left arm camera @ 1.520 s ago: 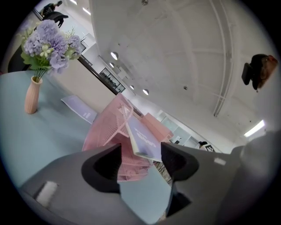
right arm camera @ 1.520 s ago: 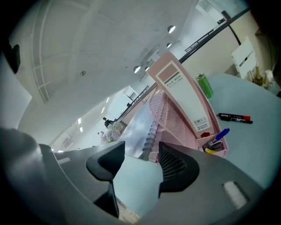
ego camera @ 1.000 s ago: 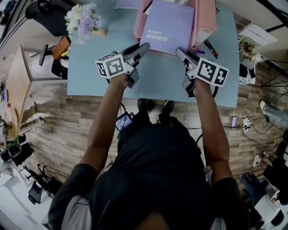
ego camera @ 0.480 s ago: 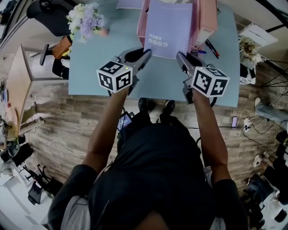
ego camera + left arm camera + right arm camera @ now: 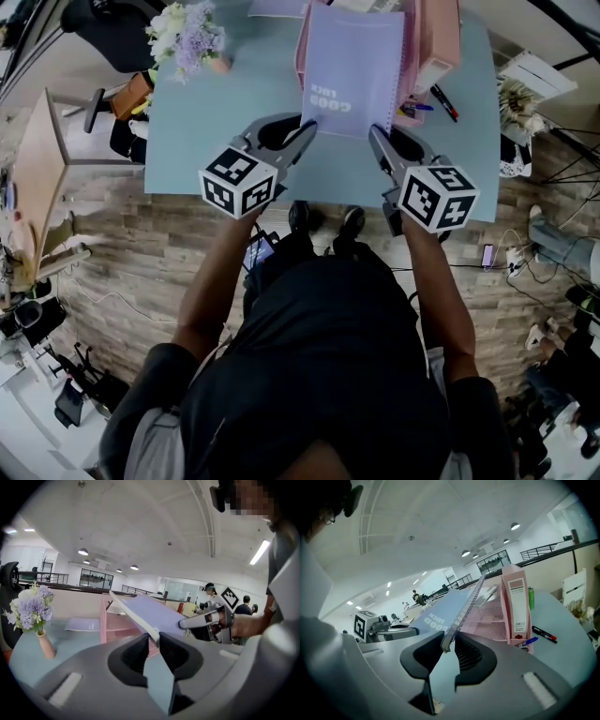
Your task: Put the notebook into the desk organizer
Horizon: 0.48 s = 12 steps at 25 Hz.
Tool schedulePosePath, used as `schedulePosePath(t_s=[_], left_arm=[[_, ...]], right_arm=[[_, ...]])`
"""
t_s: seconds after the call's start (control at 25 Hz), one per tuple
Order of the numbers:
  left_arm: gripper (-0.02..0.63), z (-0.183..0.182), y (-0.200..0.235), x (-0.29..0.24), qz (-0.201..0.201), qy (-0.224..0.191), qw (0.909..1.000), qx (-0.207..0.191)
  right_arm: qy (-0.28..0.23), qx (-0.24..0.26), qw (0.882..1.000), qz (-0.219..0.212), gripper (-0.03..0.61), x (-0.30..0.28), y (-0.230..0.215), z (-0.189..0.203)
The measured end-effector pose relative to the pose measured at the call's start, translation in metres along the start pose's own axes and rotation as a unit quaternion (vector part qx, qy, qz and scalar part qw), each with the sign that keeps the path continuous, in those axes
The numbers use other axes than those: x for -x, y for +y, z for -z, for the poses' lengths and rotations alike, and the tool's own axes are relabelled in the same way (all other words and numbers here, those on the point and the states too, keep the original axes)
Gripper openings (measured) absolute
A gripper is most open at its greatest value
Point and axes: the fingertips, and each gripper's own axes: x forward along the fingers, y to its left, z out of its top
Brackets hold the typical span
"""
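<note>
1. The pale blue table bears the pink desk organizer, which is set at its far edge.
2. The lilac spiral notebook is held off the table and tilted. Its far edge is raised over the front of the desk organizer, and its near edge hangs just in front of it. The wire binding is turned toward the organizer's tall upright section.
3. The left gripper is held in front of the desk organizer. Its jaws have just been closing and are now clamped on the notebook's near corner on the plain side.
4. The right gripper is likewise held in front of the desk organizer. Its jaws have just been closing and are now pinched on the near corner at the binding.
5. A bunch of flowers in a small vase is placed well to the left of the desk organizer.
6. A black marker and a blue pen are seen lying on the table at the organizer's front right corner.
</note>
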Motion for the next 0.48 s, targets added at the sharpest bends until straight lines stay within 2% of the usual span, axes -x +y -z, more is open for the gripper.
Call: schedulePosePath(t_s=[0.48], left_arm=[[0.129, 0.002, -0.032, 0.031, 0.012, 0.001, 0.999, -0.043]], right_arm=[[-0.008, 0.024, 1.0, -0.006, 0.074, 0.028, 0.028, 0.012]])
